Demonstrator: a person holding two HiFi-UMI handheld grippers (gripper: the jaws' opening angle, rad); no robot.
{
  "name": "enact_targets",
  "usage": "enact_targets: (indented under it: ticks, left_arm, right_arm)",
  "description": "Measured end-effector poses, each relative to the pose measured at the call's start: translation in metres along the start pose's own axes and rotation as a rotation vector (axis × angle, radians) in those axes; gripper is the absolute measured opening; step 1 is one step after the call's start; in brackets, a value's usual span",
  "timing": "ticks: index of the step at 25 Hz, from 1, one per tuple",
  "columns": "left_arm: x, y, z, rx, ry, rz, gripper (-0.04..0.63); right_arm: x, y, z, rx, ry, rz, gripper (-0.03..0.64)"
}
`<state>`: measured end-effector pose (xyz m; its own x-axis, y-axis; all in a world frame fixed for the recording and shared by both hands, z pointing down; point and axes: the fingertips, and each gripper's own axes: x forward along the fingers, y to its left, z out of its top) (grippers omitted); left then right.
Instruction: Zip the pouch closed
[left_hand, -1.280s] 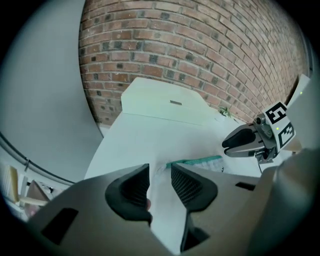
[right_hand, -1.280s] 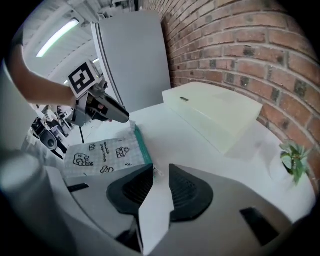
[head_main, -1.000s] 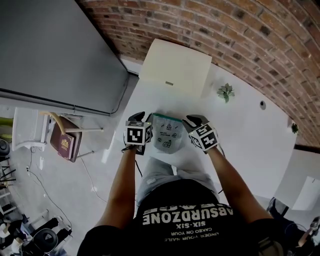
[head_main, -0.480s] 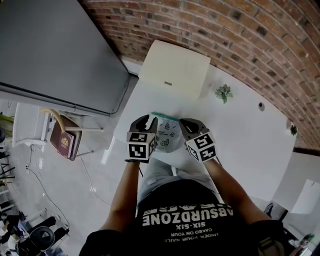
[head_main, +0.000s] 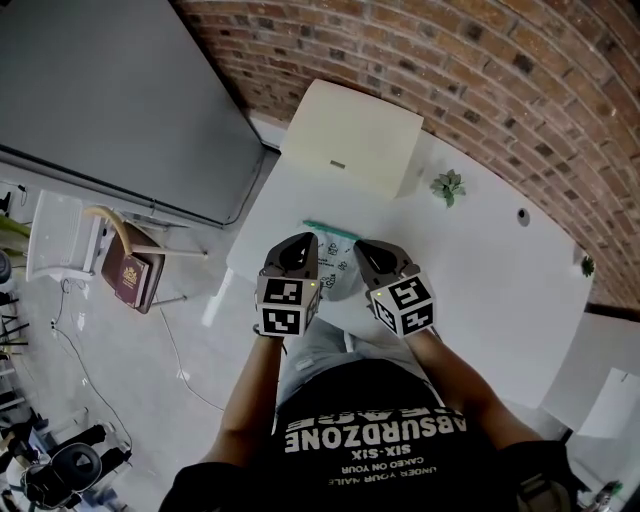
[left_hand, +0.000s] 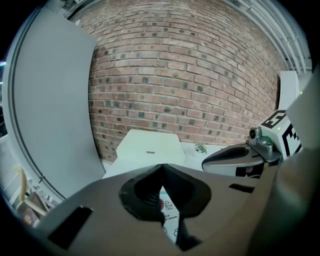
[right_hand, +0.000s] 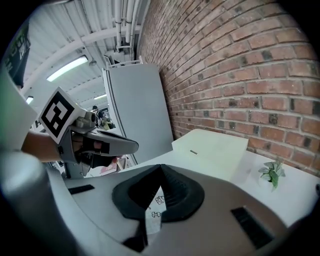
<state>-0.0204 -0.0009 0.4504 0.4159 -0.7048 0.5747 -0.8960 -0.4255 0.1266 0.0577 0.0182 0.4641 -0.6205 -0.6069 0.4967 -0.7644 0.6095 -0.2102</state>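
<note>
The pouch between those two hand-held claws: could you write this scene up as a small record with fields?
Place: white table by a brick wall
Item: printed pouch, teal zip strip on its far edge, gripped at both sides
Left: left gripper, jaws have just been closing, now shut with the pouch between them
Right: right gripper, jaws together on the pouch
Nearby: cream box, small plant

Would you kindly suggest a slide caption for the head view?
The left gripper, jaws just closed, and right gripper pinch the printed pouch over a white table beside a brick wall.
</note>
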Motion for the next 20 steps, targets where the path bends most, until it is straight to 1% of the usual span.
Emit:
enact_targets:
  ticks: [3,7,13,20]
  left_arm:
    - [-0.007,-0.007,0.000,0.001,-0.007,0.007,0.006]
    - [-0.014,-0.015,0.000,-0.020,-0.024,0.007,0.006]
    - [-0.023,-0.026,-0.003,-0.028,-0.036,0.010,0.006]
    - [-0.029,-0.035,-0.011,-0.021,-0.012,0.004,0.006]
  right_arm:
    - [-0.007,0.005,0.006,-0.006,-0.021,0.007,-0.002]
    - [-0.014,0.010,0.010,-0.022,-0.043,0.010,-0.002]
    - [-0.021,0.019,0.005,-0.029,-0.025,0.025,-0.003]
    - [-0.024,0.021,-0.007,-0.036,0.001,0.031,-0.003]
